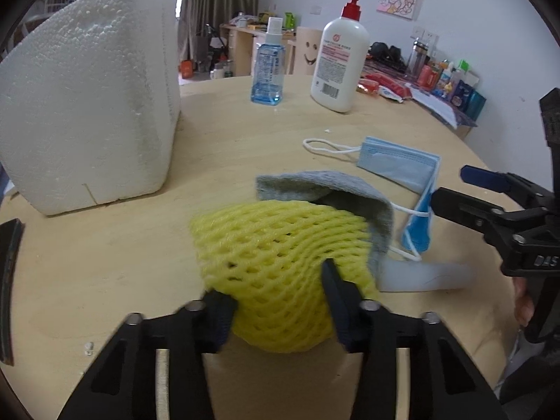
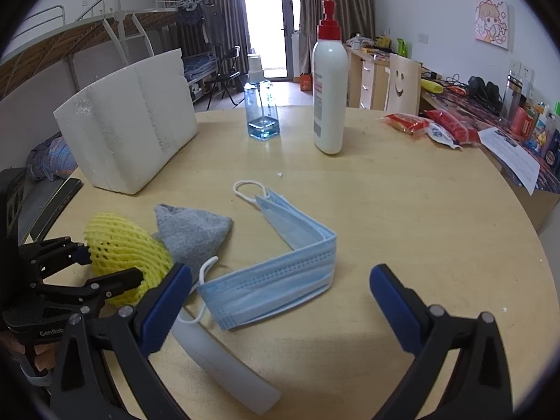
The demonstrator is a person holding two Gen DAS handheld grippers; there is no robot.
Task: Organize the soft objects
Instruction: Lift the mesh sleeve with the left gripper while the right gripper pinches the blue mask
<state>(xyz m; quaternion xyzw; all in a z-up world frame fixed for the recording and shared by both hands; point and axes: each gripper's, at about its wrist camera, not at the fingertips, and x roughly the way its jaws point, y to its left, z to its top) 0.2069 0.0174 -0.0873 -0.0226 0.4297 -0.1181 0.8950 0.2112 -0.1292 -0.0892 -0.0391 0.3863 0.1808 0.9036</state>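
Observation:
A yellow foam net [image 1: 273, 245] lies on the round wooden table [image 1: 245, 133], squeezed between the pads of my left gripper [image 1: 274, 287], which is shut on its near end. A grey cloth [image 1: 332, 189] drapes over the net's far edge. To the right lies a folded stack of blue face masks [image 2: 280, 280], with a white strip [image 2: 217, 350] in front of it. My right gripper [image 2: 280, 273] hovers open over the masks, its blue pads wide apart and touching nothing. The right wrist view also shows the left gripper [image 2: 110, 266] gripping the net [image 2: 122, 245] beside the grey cloth [image 2: 192, 231].
A big white foam box [image 1: 87, 105] stands at the left of the table. A blue spray bottle [image 1: 267, 66] and a white pump bottle [image 1: 341, 56] stand at the back. Red snack packets [image 2: 420, 122] lie at the far right. A person's hand [image 2: 35, 357] holds the left gripper.

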